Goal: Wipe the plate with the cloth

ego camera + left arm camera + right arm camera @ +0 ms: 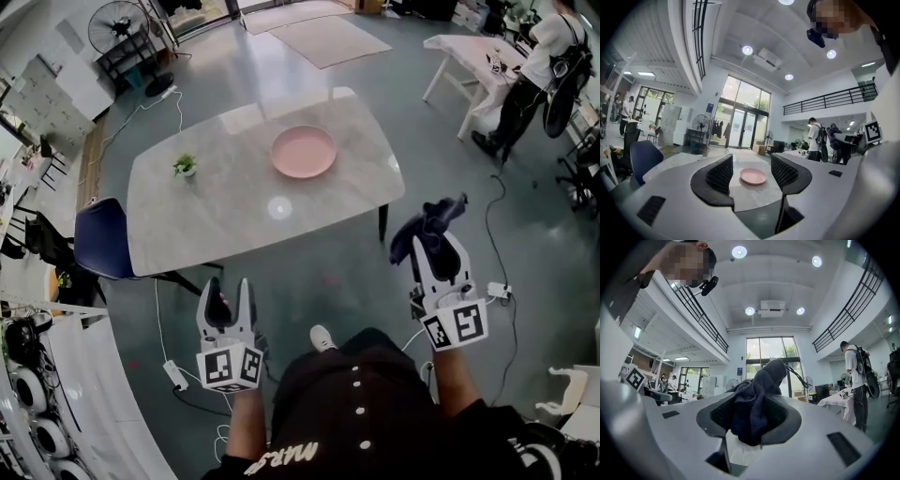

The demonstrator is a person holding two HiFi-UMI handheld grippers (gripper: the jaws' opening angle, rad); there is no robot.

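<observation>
The right hand-held gripper point(751, 414) is clamped on the dark blue cloth point(754, 399), which bunches up between and above its jaws, over the floor short of the bench point(216, 211). The left hand-held gripper point(231, 302) hangs beside it, jaws wide with nothing gripped. The pink plate point(304, 152) sits on the bench, well apart from both, right of a small potted plant point(185, 166).

We see a pale pink plate point(304, 152) on a light grey marbled table point(216, 220), a dark navy cloth point(427, 225), a blue chair point(101, 239), and a white left gripper point(231, 300) and right gripper point(433, 244) with black meshed pads point(719, 174) and black-and-white square markers
</observation>
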